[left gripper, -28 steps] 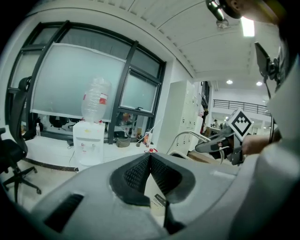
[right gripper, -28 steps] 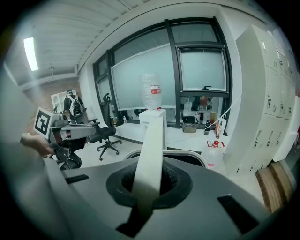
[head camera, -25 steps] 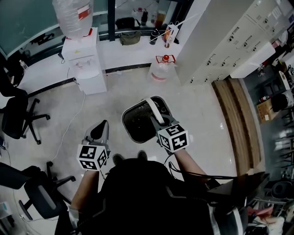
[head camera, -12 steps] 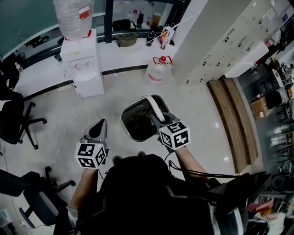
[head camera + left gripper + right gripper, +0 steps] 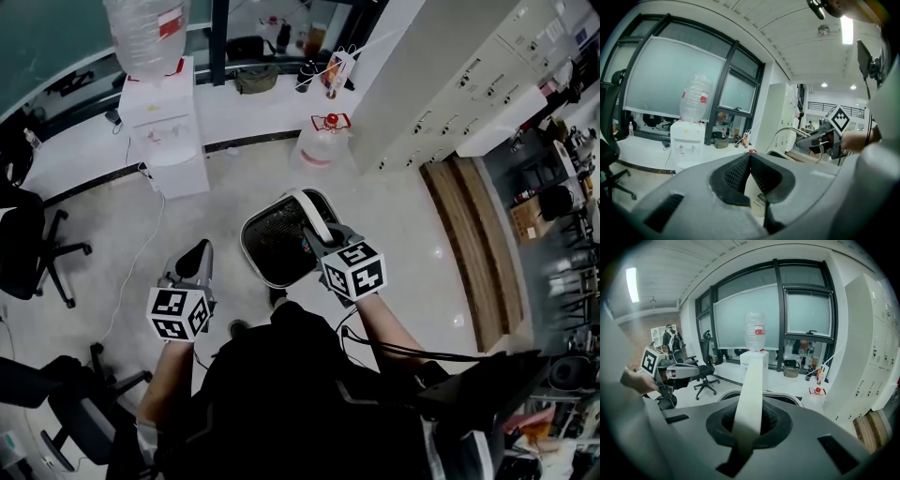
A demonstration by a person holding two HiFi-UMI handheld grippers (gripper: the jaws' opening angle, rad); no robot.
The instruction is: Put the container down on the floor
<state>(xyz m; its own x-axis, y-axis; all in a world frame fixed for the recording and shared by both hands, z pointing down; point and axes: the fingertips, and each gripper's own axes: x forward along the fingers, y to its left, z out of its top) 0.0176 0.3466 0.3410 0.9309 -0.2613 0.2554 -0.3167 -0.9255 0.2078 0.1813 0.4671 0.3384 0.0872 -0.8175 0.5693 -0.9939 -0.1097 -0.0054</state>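
Note:
The container (image 5: 267, 242) is a dark mesh bin with a white rim and a white strap handle (image 5: 307, 211). My right gripper (image 5: 319, 239) is shut on that handle, and the bin hangs below it over the pale floor. In the right gripper view the handle (image 5: 752, 390) runs straight up through my right gripper (image 5: 749, 425), with the bin's rim (image 5: 787, 397) behind it. My left gripper (image 5: 194, 258) is held out to the left of the bin, apart from it. In its own view my left gripper (image 5: 749, 161) has its pads together with nothing between them.
A white water dispenser (image 5: 164, 122) stands at the far left wall and a water jug (image 5: 325, 141) sits on the floor beyond the bin. Office chairs (image 5: 28, 244) stand at the left. White lockers (image 5: 469, 84) and a wooden strip (image 5: 478, 244) lie to the right.
The person has stepped a little forward, so bin and both grippers sit slightly farther left and up in the head view. The right gripper's hold on the handle is unchanged.

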